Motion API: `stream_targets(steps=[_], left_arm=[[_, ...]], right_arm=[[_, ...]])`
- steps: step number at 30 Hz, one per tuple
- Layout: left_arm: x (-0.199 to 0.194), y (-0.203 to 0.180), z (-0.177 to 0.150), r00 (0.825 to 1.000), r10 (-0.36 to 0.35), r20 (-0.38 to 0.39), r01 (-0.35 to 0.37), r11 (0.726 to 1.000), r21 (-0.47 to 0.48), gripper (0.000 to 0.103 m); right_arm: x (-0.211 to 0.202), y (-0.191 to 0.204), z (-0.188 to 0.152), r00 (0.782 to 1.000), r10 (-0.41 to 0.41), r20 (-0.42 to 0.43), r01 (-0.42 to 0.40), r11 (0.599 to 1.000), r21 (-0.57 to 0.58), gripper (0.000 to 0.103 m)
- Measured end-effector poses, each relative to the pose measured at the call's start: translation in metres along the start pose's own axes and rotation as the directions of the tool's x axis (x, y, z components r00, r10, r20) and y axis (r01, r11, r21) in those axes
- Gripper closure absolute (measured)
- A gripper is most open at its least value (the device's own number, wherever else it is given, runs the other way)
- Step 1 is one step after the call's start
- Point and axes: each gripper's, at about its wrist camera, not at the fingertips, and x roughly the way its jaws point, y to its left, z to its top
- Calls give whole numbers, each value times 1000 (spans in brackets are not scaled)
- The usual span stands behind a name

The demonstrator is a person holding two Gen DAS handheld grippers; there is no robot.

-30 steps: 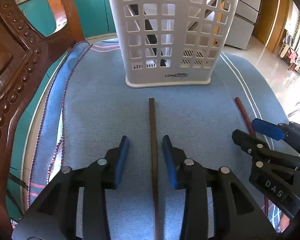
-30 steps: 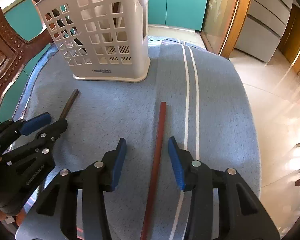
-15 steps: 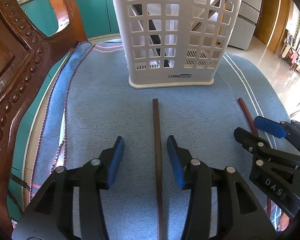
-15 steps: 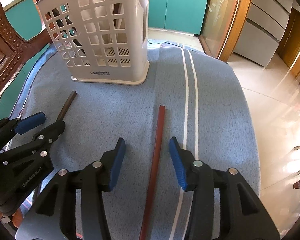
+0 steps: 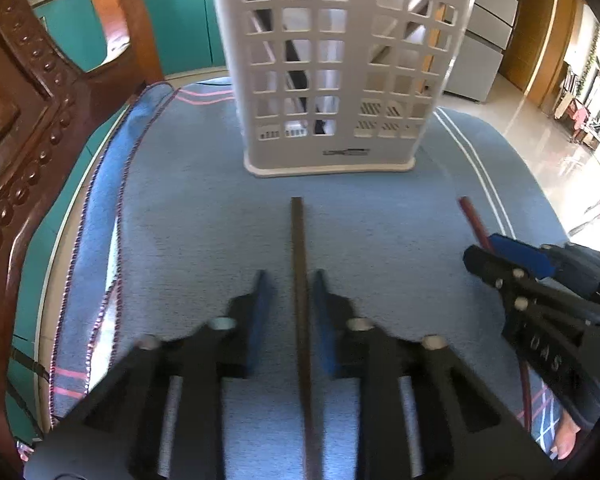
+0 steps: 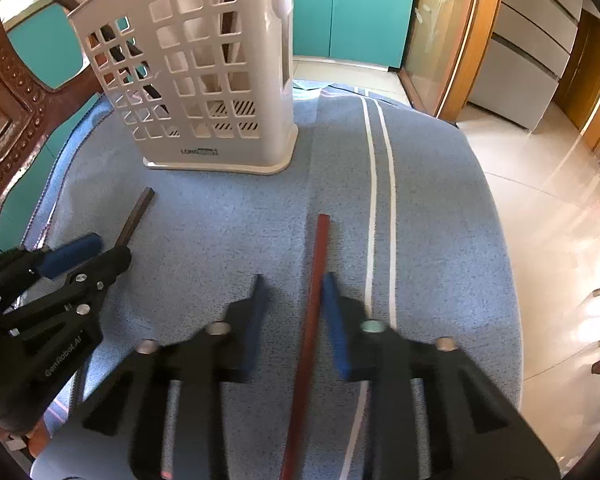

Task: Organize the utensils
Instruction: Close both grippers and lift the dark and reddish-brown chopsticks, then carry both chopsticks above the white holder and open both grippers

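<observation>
a dark brown chopstick (image 5: 300,280) lies flat on the blue towel (image 5: 188,216) covering the desk, its long axis running straight away from the left wrist camera, blunt square end pointing at the white slotted utensil basket (image 5: 340,64) and stopping short of its base. it is thin, straight and square in section. the left claw (image 5: 289,280) straddles it; its jaws have just been closing and now stand narrow, the stick between the blue pads (image 5: 260,312), though motion blur leaves it unclear whether they press on it yet. a reddish-brown chopstick (image 6: 318,280) lies well apart to the right, near the towel's two white stripes (image 6: 380,200), also pointing roughly toward the basket, leaning slightly. the right claw (image 6: 294,280) has likewise just been closing around it, jaws narrow, one pad apparently against its side. dark utensils stand inside the basket.
</observation>
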Motion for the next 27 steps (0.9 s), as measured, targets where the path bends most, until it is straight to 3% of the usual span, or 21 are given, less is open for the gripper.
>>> stream_targets(steps=[1, 7, 11, 15, 19, 22, 26, 27], left_arm=[[0, 0, 0, 1000, -5, 0, 5, 1000, 0, 96], [-8, 8, 4, 999, -22, 34, 23, 999, -34, 96], [-44, 19, 10, 992, -43, 121, 51, 997, -61, 96], [-106, 33, 18, 965, -75, 252, 98, 992, -79, 96], [-178, 49, 27, 906, -100, 411, 152, 984, -95, 96], [-233, 64, 41, 837, -99, 539, 184, 977, -105, 96], [-278, 83, 72, 742, -84, 665, 223, 966, -127, 96], [-287, 88, 81, 711, -72, 700, 235, 962, -140, 96]], right_arm=[[0, -1, 1, 1000, -1, -3, 1, 1000, 0, 95], [-8, -15, 3, 997, 72, 18, -73, 997, 38, 97], [-41, -20, 6, 987, 122, 101, -125, 992, 25, 97], [-92, -26, 14, 959, 204, 196, -209, 978, 4, 97], [-146, -31, 26, 917, 263, 299, -269, 963, -20, 97], [-183, -36, 43, 870, 319, 376, -331, 943, -34, 97], [-235, -39, 83, 779, 347, 521, -367, 928, -70, 97], [-244, -41, 90, 761, 350, 546, -374, 925, -72, 97]])
